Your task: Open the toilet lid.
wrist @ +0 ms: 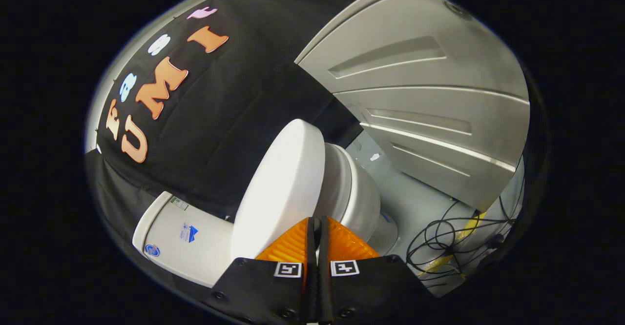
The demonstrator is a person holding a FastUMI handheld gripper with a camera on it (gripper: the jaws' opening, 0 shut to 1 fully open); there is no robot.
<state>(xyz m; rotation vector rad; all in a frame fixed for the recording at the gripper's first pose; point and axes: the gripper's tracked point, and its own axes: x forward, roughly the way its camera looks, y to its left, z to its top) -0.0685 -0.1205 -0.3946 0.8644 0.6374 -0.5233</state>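
Gripper view: we see hand-held gripper [316,225] at bottom centre, fingers pressed together, pinching nothing. Toilet lid [281,188] just ahead, centre frame, lying over bowl [359,200]. Tank [180,237] lower left. Grey panelled door [425,95] upper right; cables [454,239] on floor [415,195], lower right.

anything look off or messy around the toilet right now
Loose black cables lie tangled on the floor beside the toilet bowl, near a grey panelled door. The toilet lid looks partly raised and undamaged. The gripper has its fingers closed together at the lid's edge. Nothing spilled.
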